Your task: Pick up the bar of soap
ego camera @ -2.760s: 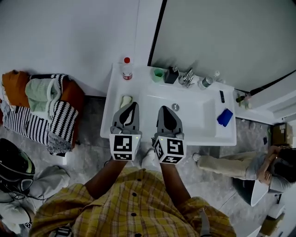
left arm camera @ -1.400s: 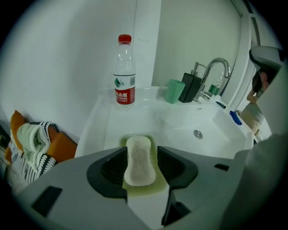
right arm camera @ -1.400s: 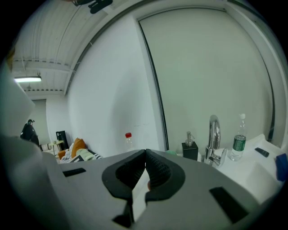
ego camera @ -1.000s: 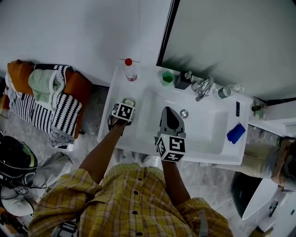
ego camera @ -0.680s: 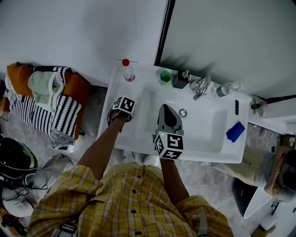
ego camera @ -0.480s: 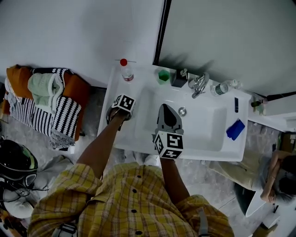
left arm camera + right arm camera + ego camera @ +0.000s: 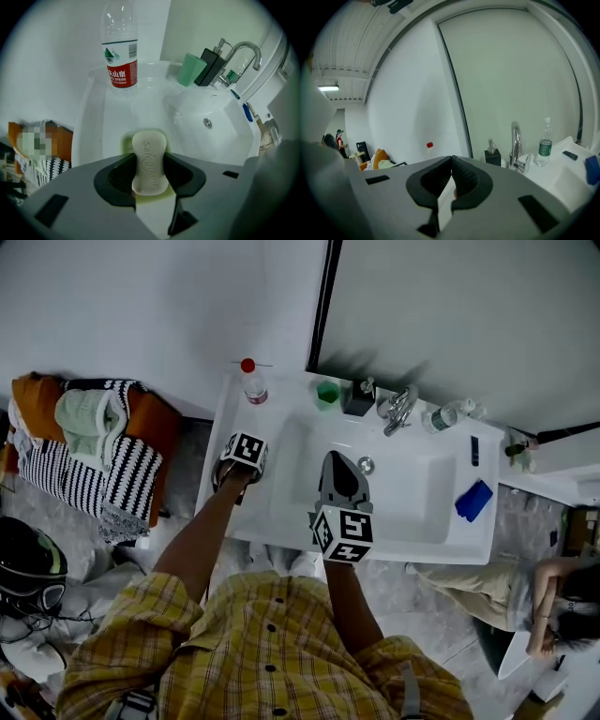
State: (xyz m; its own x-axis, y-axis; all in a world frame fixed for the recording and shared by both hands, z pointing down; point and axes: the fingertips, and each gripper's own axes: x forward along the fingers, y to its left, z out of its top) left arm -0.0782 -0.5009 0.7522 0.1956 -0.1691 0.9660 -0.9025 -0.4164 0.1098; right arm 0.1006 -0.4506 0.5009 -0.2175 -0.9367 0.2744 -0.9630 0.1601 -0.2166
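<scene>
Two grippers work at a white sink (image 7: pixel 221 423). Left gripper (image 7: pixel 150 174) is clamped on the bar of soap (image 7: pixel 149 154): jaw pads press both long sides, soap lying lengthwise btwn them w/ its embossed face up. Directly under the jaws a pale green dish (image 7: pixel 123 142) holds the soap, its rim showing round the soap's far end; can't tell whether the soap is lifted clear of it.

Ahead of the left gripper, on the sink's back ledge, stands a clear water bottle (image 7: pixel 120 47) w/ red label, upright; fill level not readable. Ahead and to the right sit a green cup (image 7: pixel 191 69) touching a black pump dispenser (image 7: pixel 211 65), cup's inside not visible, then the chrome faucet (image 7: pixel 243 47). Basin drain (image 7: pixel 206 123) lies to the gripper's right.

Right gripper (image 7: pixel 451 160) has jaws together at the tips, nothing btwn them, held over the basin's front edge in the head view. Ahead of it and to the right: the faucet and a second bottle (image 7: pixel 544 143) w/ green label, upright
</scene>
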